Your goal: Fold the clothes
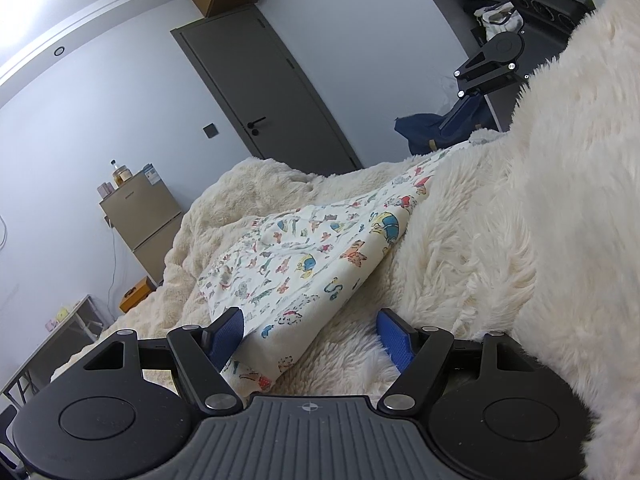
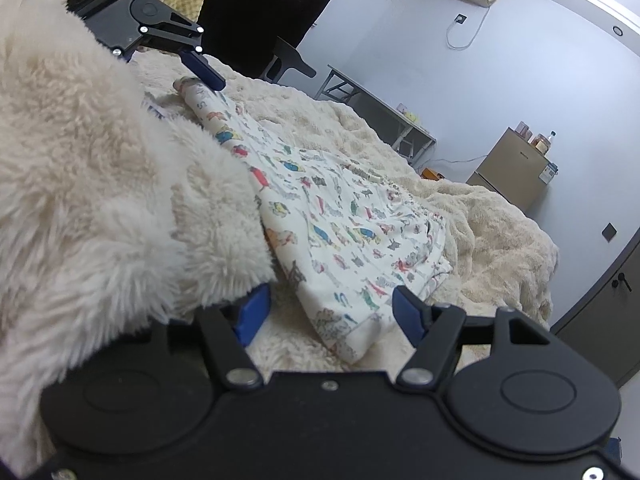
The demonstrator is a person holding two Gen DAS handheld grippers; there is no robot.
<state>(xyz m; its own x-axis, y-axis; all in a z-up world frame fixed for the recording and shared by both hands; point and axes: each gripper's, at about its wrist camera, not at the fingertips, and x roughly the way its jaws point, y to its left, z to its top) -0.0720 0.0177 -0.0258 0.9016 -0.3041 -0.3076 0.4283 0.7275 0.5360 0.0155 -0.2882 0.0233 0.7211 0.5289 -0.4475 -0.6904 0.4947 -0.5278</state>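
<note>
Two blue-padded grippers, left (image 1: pixel 310 332) and right (image 2: pixel 332 312), stand wide apart, unclamped, each straddling a near corner of the white cartoon-print cotton garment (image 1: pixel 304 256) on the shaggy cream blanket (image 1: pixel 460 240).

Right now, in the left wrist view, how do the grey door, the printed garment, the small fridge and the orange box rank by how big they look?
1. Printed garment and grey door: alike in spread; the garment lies nearer, so unsure.
2. Small fridge.
3. Orange box, smallest.
</note>
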